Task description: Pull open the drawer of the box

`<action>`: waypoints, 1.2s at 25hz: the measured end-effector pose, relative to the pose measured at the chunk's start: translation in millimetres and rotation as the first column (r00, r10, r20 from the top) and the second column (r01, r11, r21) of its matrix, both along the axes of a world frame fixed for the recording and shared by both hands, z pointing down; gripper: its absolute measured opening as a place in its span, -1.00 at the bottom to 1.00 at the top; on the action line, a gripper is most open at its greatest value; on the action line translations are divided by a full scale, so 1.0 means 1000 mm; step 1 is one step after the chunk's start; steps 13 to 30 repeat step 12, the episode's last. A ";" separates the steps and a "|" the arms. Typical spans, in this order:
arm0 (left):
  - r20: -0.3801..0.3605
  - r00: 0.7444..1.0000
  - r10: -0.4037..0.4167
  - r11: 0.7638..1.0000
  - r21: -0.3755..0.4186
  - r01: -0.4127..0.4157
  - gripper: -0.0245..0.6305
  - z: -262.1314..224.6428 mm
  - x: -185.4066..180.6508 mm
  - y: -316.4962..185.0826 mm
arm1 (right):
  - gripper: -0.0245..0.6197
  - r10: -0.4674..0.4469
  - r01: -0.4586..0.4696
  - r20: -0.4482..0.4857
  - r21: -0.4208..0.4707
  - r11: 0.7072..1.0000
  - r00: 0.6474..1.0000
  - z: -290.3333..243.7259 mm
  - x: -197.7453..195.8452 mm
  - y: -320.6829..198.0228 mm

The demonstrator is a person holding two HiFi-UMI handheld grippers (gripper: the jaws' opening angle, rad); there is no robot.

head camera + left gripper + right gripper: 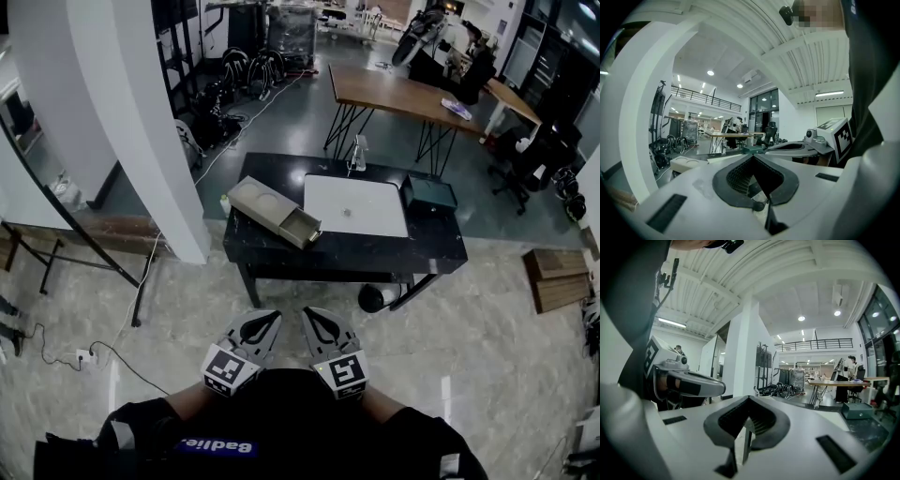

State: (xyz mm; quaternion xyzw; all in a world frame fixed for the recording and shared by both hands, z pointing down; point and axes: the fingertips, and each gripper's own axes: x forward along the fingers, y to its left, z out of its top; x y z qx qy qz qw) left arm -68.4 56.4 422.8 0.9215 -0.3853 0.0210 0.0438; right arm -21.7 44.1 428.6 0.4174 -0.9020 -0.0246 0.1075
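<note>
A beige box (255,200) lies on the left part of the black table (347,251), and its drawer (301,228) sticks out toward the front right. In the left gripper view the box (687,164) shows low and far off. Both grippers are held close to the person's chest, well short of the table. The left gripper (260,323) (761,202) is shut with nothing in it. The right gripper (319,323) (741,446) is also shut and empty, beside the left one.
A white mat (354,205) covers the table's middle, with a dark green case (429,194) (857,410) at its right end. A white pillar (141,122) stands at the left, a wooden desk (403,97) behind, and a black ball (372,298) under the table.
</note>
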 end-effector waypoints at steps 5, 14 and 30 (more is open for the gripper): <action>0.004 1.000 0.004 1.000 0.000 -0.004 -0.93 0.001 0.000 0.001 | -0.93 0.002 -0.002 0.010 -0.008 1.000 1.000 0.004 0.000 0.000; 0.004 1.000 0.009 1.000 -0.007 -0.009 -0.93 0.002 0.001 -0.001 | -0.93 -0.009 0.010 0.038 -0.032 0.999 0.999 0.000 -0.004 -0.001; 0.004 1.000 0.009 1.000 -0.007 -0.009 -0.93 0.002 0.001 -0.001 | -0.93 -0.009 0.010 0.038 -0.032 0.999 0.999 0.000 -0.004 -0.001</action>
